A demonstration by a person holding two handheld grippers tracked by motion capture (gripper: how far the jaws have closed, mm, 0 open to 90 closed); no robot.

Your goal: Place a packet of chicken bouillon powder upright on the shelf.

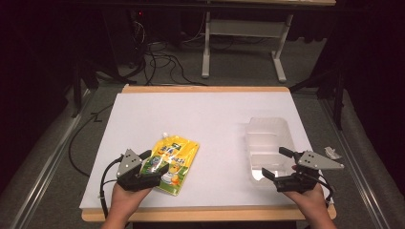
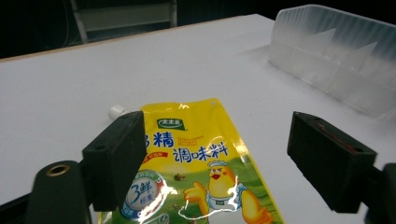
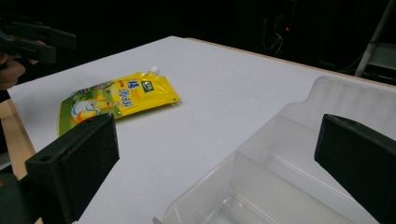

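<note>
The left gripper (image 1: 154, 170) hovers near the worktop's front edge, toward its left corner, its 2 jaws spread wide above the lower end of a yellow seasoning pouch (image 1: 173, 162); the pads straddle the pouch (image 2: 196, 163) without pressing it. The pouch lies flat, its white spout (image 2: 116, 111) pointing toward the far edge. The right gripper (image 1: 277, 163) sits by the front right corner, jaws fully apart and holding nothing, poised at the near end of a clear plastic tray (image 1: 267, 136) that rests along the right edge.
</note>
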